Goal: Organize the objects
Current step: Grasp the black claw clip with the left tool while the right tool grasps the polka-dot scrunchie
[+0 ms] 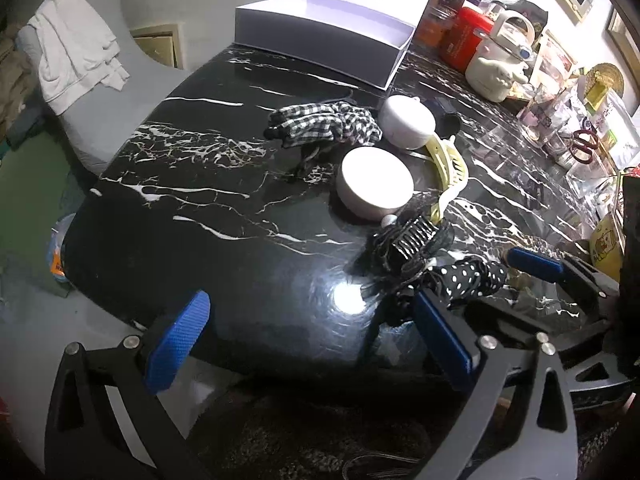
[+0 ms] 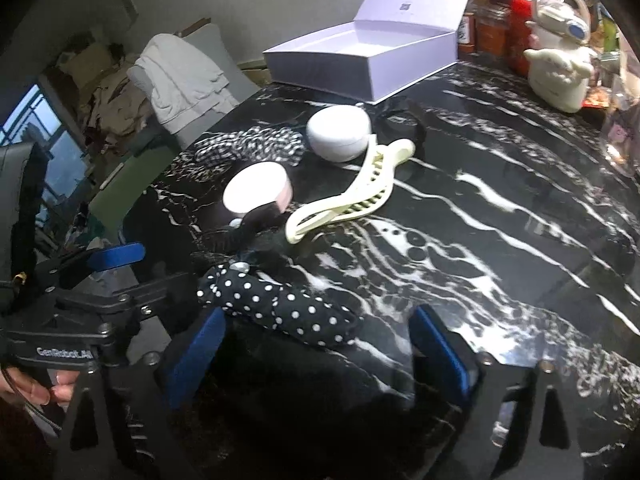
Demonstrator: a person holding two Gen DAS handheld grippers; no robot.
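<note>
Polka-dot hair accessory (image 2: 280, 312) lies on the black marble table (image 2: 480, 240) at 11 o'clock of the spread, empty right gripper (image 2: 320, 360), while the left gripper (image 1: 312, 344), likewise spread and empty, hovers just beside it.

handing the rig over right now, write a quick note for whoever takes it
Left tongs: open, empty, over the near table edge.
Right tongs: open, empty, right by the polka-dot hair piece.
On the marble table: checked fabric, two round white containers, cream hair claw, black comb clip.
Open white box at the far edge looks empty.
Done: nothing packed by the look of it.
Left: all of it; polka-dot piece is likely first.
</note>
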